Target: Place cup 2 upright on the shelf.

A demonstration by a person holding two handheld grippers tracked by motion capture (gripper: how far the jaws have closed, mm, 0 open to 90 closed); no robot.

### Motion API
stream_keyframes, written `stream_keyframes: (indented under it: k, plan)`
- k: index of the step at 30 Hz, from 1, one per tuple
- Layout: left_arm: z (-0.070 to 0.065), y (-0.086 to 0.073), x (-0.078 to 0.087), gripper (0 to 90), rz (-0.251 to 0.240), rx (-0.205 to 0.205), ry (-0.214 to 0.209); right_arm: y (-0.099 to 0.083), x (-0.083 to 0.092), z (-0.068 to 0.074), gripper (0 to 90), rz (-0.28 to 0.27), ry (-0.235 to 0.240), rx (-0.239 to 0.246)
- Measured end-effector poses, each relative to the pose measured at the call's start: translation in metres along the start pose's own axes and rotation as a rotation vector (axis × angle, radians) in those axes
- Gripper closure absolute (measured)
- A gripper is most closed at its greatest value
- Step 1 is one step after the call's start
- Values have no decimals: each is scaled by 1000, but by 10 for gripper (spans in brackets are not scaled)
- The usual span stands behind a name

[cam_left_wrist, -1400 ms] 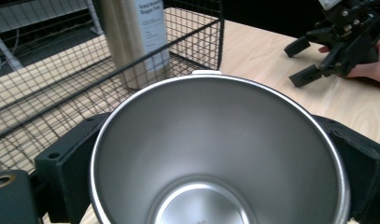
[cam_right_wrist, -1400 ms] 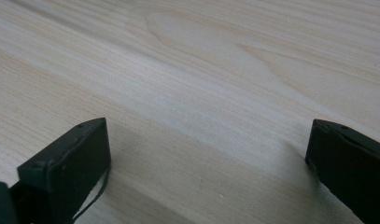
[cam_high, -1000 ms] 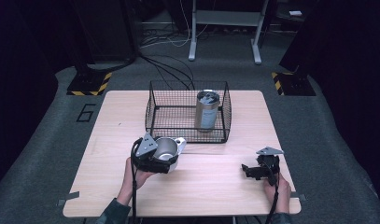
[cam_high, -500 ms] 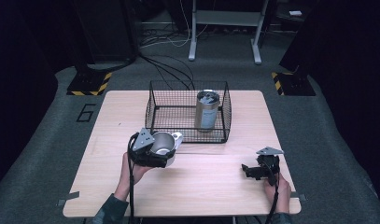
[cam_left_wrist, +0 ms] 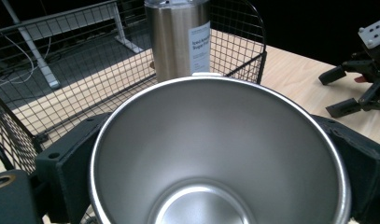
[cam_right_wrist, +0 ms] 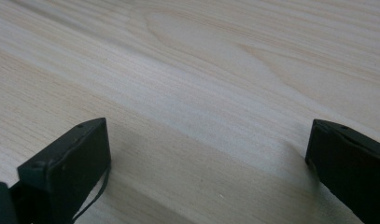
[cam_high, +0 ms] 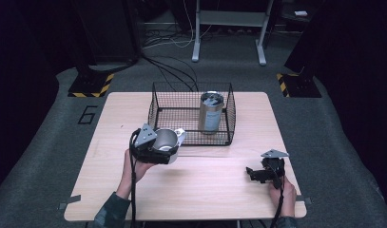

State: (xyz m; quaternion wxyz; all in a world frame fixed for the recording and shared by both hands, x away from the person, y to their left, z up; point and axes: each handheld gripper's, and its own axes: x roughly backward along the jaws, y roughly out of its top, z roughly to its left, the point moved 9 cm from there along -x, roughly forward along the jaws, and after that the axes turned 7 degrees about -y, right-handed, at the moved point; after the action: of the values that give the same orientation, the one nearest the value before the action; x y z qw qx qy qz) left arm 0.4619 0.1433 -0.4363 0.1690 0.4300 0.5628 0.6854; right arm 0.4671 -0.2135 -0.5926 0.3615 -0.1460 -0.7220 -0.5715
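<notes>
A steel cup point(cam_left_wrist: 220, 154) is clamped between the jaws of the left gripper point(cam_high: 168, 153), at the wire basket's point(cam_high: 191, 116) seven o'clock. The right gripper point(cam_right_wrist: 206, 168) is held wide apart, empty, over the table point(cam_right_wrist: 201, 70).

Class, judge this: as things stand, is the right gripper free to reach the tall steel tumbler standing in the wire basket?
Probably yes: the right gripper is open and empty, and the wire basket is open-topped above the tumbler.

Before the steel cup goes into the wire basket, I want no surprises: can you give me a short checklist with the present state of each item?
1. Left tool shut on the steel cup: ok.
2. Cup empty inside: ok.
3. Free floor in the wire basket beside the tall tumbler: ok.
4. Cup clear above the basket rim: cannot tell.
5. Right tool open, apart from the basket, over the table: ok.
</notes>
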Motion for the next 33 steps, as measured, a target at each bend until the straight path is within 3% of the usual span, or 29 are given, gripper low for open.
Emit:
stream_keyframes:
  k: [33]
  plan:
    - [28,42,-9,60,-12,-12,40,0,0,0,0,0,0,0]
